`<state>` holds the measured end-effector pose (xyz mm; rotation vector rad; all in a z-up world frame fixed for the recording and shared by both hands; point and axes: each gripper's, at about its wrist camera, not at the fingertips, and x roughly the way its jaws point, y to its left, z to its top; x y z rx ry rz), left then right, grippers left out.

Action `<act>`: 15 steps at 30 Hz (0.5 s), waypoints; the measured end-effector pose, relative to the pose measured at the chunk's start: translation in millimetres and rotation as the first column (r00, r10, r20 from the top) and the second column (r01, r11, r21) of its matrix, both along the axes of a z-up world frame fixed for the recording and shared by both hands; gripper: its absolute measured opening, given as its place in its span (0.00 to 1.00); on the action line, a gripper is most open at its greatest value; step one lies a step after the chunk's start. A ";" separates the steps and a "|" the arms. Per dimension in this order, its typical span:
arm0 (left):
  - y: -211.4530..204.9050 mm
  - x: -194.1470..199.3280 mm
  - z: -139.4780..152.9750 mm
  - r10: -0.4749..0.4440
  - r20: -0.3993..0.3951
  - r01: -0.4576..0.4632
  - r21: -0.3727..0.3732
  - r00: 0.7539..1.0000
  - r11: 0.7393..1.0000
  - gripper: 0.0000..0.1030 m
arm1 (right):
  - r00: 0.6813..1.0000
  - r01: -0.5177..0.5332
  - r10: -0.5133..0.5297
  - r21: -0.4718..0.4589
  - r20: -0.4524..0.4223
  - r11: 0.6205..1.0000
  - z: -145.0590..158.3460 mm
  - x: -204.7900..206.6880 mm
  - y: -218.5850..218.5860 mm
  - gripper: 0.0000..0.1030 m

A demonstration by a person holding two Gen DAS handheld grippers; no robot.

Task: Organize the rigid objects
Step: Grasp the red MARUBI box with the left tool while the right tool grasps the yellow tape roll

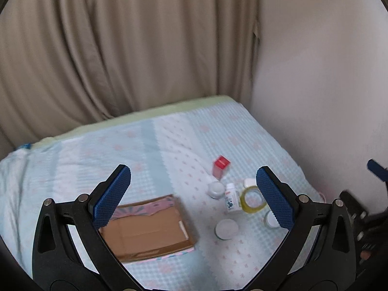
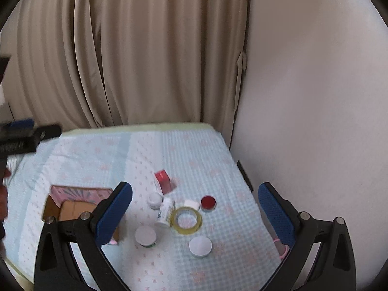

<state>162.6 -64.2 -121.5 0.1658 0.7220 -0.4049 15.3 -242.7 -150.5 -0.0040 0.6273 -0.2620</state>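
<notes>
An open cardboard box (image 1: pixel 148 230) lies on the pale blue cloth, also in the right wrist view (image 2: pixel 72 206). To its right stand a red carton (image 1: pixel 220 167) (image 2: pixel 165 181), a small white jar (image 1: pixel 215 189) (image 2: pixel 155 200), a white bottle (image 1: pixel 231 200) (image 2: pixel 165 212), a yellow tape roll (image 1: pixel 252 200) (image 2: pixel 186 220), two white-lidded jars (image 2: pixel 145 235) (image 2: pixel 200 246) and a red-lidded jar (image 2: pixel 208 203). My left gripper (image 1: pixel 191 198) is open and empty, high above them. My right gripper (image 2: pixel 194 215) is open and empty, high above the cluster.
The table (image 2: pixel 101 150) is covered with a flowered blue cloth with a green edge at the back. Beige curtains (image 1: pixel 121 48) hang behind it and a plain wall (image 2: pixel 315 97) stands on the right. The other gripper shows at the left edge (image 2: pixel 21 135).
</notes>
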 end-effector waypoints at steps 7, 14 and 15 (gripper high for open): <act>-56.5 66.7 -101.0 -0.121 -0.066 0.125 0.053 0.990 0.991 1.00 | 0.994 -0.043 0.044 0.004 -0.104 0.999 -110.9 41.2 -22.1 1.00; -105.3 119.2 -198.4 -0.202 -0.114 0.213 0.090 0.973 0.973 1.00 | 0.980 -0.048 0.055 0.038 -0.194 0.998 -213.0 80.7 -42.5 1.00; -111.5 125.6 -211.6 -0.209 -0.117 0.221 0.101 0.971 0.970 1.00 | 0.977 -0.052 0.059 0.040 -0.206 0.998 -223.2 84.3 -43.3 1.00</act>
